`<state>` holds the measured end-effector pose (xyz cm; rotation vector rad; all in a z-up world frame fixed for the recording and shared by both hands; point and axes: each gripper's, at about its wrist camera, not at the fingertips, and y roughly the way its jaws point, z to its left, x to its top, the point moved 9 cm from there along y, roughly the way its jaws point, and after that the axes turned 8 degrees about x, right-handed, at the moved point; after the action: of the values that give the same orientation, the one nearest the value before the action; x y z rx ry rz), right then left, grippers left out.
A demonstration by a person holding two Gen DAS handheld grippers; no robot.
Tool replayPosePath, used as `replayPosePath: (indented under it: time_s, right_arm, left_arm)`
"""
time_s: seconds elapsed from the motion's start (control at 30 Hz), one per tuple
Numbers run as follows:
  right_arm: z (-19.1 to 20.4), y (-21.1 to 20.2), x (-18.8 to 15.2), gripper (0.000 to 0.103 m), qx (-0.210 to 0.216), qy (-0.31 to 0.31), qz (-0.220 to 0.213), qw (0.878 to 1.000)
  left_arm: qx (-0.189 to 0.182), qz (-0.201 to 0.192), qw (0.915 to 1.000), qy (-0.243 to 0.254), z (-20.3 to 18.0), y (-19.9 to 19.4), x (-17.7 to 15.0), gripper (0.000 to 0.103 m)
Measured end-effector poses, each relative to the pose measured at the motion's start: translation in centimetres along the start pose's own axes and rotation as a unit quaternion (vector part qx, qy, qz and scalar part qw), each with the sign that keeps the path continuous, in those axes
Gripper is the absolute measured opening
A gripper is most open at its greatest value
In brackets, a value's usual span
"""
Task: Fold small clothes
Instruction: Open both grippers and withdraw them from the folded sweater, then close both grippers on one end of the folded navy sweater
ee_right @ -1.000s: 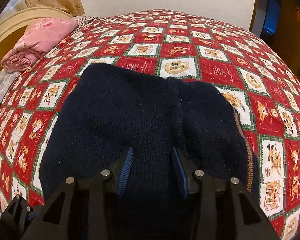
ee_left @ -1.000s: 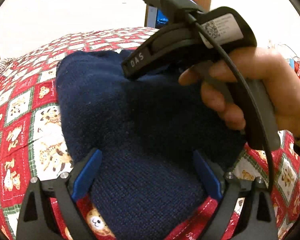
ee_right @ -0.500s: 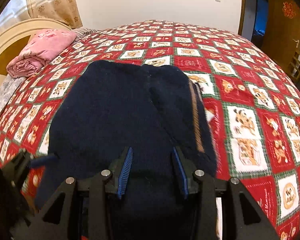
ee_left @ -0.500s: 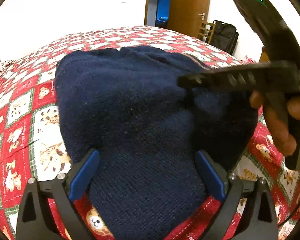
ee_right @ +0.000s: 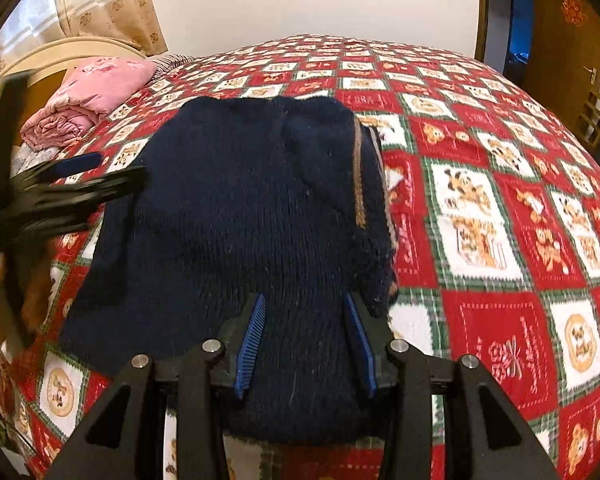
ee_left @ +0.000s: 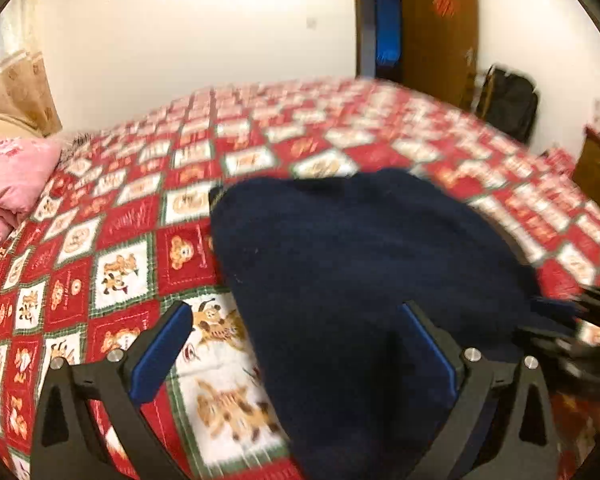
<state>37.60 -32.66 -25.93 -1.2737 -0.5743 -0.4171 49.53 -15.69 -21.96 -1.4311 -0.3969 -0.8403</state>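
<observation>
Pink bedding point(ee_right: 96, 96) lies heaped at the left by the headboard, clear of the work. Next along, the left gripper point(ee_left: 296, 348) hangs over the near left edge of the sweater point(ee_left: 360, 264); its jaws are opening wide and touch nothing, one pad over the quilt point(ee_left: 120, 264) and the other over the dark knit. From the right wrist's view that same tool shows as a blurred black shape at the sweater's left side, so it looks to be on the move, perhaps pulling clear of an edge it has finished with.

In the middle, the sweater lies flat on the quilt as a compact navy block, sides apparently turned in, a tan-striped edge running down its right flank. That suggests the fold is well along, with maybe a final halving left.

Further right, the right gripper point(ee_right: 306, 344) sits low at the near hem, jaws narrow with knit between them. Whether the pads truly pinch the cloth, I cannot tell. Beyond it the quilt runs bare towards the door point(ee_right: 560, 32).
</observation>
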Motion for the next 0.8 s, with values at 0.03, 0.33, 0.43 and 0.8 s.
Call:
replayPosePath:
  time_s: [0.03, 0.33, 0.43, 0.8]
  right_arm:
    - [0.1, -0.1, -0.4, 0.043, -0.006, -0.005, 0.000, 1.000]
    - [-0.5, -3.6, -0.4, 0.043, 0.015, 0.008, -0.034, 0.999]
    - [-1.7, -3.5, -0.9, 0.043, -0.007, 0.024, -0.018, 1.000]
    - [-2.4, -6.0, 4.7, 0.043, 0.024, 0.043, -0.074, 0.996]
  left_arm:
    - [0.005, 0.015, 0.9998, 0.008, -0.1, 1.6, -0.2, 0.103]
    - [-0.058, 0.017, 0.9959, -0.067, 1.1, -1.3, -3.0, 0.103]
    - [-0.069, 0.006, 0.9962, -0.051, 0.5, -4.3, -5.1, 0.103]
    - [-0.060, 0.012, 0.9967, -0.054, 1.3, -6.2, -7.8, 0.103]
